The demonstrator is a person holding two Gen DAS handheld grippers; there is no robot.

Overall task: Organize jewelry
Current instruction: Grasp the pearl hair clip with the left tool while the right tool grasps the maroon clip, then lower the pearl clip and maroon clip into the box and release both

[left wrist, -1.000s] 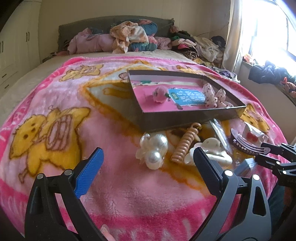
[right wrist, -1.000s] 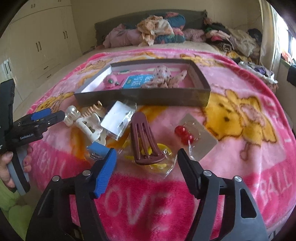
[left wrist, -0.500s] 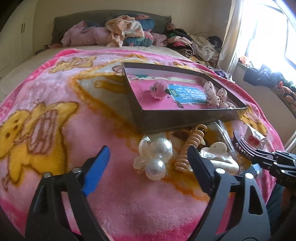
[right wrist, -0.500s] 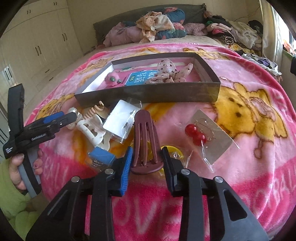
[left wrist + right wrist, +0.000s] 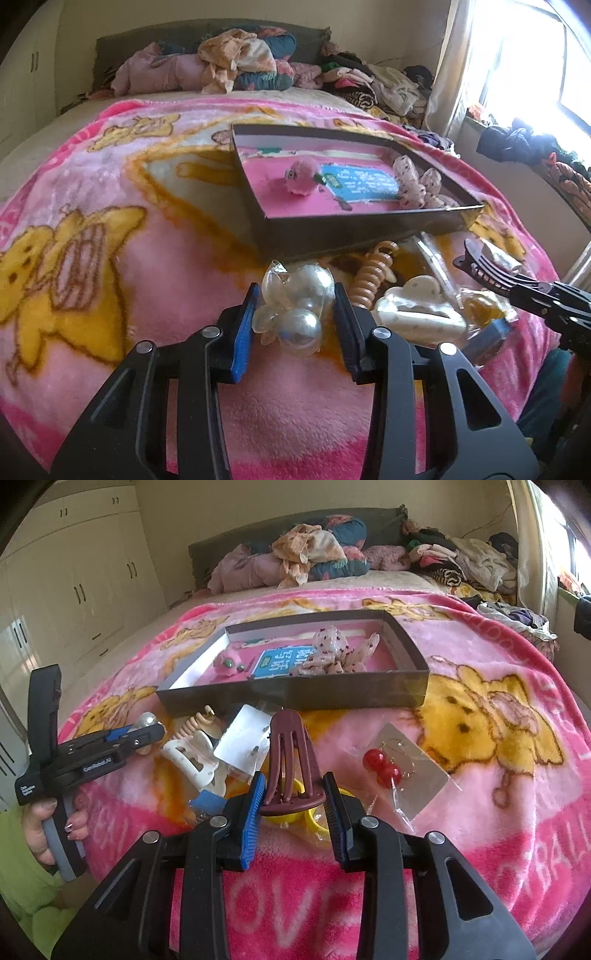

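Left wrist view: left gripper (image 5: 293, 314) closing on pearl-bead hair clip (image 5: 295, 310), pads at or just short of both flanks, contact not certain; clip resting on pink cartoon blanket (image 5: 110, 277), just in front of open cardboard box (image 5: 332, 236).
Handling, judged: light, rigid, glossy round beads likely slippery under flat pads; clear plastic petals thin and probably brittle. Best hold across widest bead pair, low and centred.
Right wrist view: right gripper (image 5: 293, 797) clamped on base end of maroon snap hair clip (image 5: 290, 760), clip tip raised toward box (image 5: 295, 694). Handling, judged: light, stiff, springy metal or plastic; flat base gives secure purchase.
Nearby loose items: white claw clip (image 5: 194, 757), tan spiral hair tie (image 5: 371, 280), carded red ball earrings (image 5: 382, 766), yellow ring (image 5: 295, 812) under maroon clip.
Box contents: pink pompom piece (image 5: 227, 662), blue card (image 5: 282, 661), speckled bow (image 5: 332, 650).
Obscured: bagged item behind white claw clip unreadable; underside of pearl clip and its fastening mechanism hidden; window side washed out by glare.
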